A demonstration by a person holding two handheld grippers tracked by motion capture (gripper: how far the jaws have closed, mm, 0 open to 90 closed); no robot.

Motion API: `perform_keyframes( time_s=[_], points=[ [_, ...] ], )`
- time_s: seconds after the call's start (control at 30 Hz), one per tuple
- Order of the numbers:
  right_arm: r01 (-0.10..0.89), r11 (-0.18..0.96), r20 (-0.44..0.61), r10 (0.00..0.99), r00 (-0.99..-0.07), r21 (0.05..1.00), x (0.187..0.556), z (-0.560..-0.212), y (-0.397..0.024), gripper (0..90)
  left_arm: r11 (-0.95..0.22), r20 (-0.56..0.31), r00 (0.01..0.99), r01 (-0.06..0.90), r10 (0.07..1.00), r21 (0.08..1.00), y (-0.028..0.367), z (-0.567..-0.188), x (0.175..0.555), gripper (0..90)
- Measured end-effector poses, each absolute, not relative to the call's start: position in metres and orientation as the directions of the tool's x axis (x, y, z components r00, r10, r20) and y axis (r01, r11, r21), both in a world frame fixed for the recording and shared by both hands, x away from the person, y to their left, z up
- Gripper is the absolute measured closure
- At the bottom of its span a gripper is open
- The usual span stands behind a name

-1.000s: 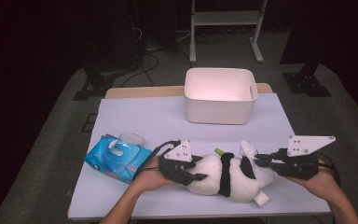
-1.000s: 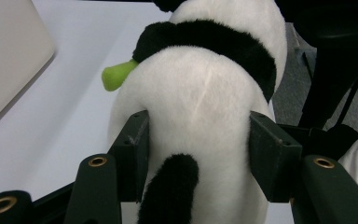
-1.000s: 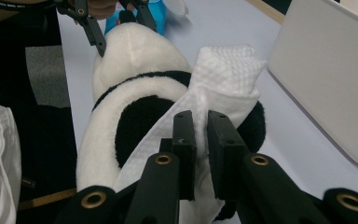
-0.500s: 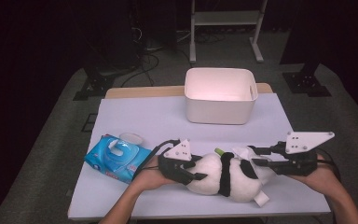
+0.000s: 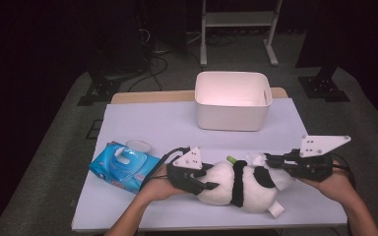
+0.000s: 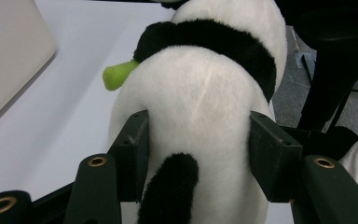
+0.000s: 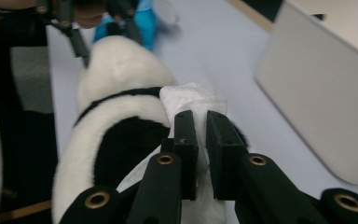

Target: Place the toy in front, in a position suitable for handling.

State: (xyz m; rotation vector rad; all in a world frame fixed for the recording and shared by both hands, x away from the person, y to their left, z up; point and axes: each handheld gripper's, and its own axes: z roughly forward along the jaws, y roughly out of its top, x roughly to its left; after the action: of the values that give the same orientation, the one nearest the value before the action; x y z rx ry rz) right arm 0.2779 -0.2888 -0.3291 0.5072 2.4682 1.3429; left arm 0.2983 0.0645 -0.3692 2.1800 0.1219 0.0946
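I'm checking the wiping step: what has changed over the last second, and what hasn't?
The right claw has just been closing and now pinches the white wipe against the panda plush. The left claw remains clamped on the plush's body. Bin and wipes pack stayed put.

Table, panda, bin, wipes
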Motion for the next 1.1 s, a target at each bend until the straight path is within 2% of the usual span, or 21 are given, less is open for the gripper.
perform_keyframes(
  time_s=[0.17, 0.5, 0.63, 0.73, 0.8, 0.97, 1.1],
  points=[
    [0.202, 0.468, -0.039, 0.455, -0.89, 0.86, 0.279, -0.334, -0.298, 82.5, -0.567, 0.021, 0.992, 0.054, 0.125, 0.822, 0.064, -0.369, 0.299, 44.5],
    [0.188, 0.49, 0.008, 0.347, -0.938, 0.851, 0.259, -0.337, -0.272, 82.7, -0.547, 0.019, 0.988, 0.07, 0.155, 0.834, 0.057, -0.366, 0.296, 45.6],
    [0.121, 0.569, -0.057, 0.284, -0.957, 0.813, 0.256, -0.337, -0.241, 82.6, -0.546, 0.025, 0.986, 0.07, 0.164, 0.835, 0.056, -0.365, 0.295, 45.6],
    [0.1, 0.603, -0.097, 0.286, -0.953, 0.792, 0.253, -0.334, -0.239, 82.7, -0.531, 0.003, 0.986, 0.087, 0.168, 0.843, 0.059, -0.367, 0.297, 44.7],
    [0.117, 0.603, -0.098, 0.312, -0.945, 0.789, 0.254, -0.334, -0.249, 82.8, -0.524, -0.002, 0.987, 0.088, 0.162, 0.847, 0.059, -0.367, 0.298, 42.4],
    [0.177, 0.552, -0.045, 0.364, -0.93, 0.815, 0.254, -0.346, -0.271, 83.1, -0.494, -0.006, 0.987, 0.085, 0.158, 0.865, 0.061, -0.364, 0.3, 27.5],
    [0.204, 0.513, -0.019, 0.396, -0.918, 0.834, 0.255, -0.353, -0.286, 83.2, -0.486, -0.011, 0.987, 0.089, 0.16, 0.87, 0.064, -0.365, 0.302, 22.6]
  ],
)
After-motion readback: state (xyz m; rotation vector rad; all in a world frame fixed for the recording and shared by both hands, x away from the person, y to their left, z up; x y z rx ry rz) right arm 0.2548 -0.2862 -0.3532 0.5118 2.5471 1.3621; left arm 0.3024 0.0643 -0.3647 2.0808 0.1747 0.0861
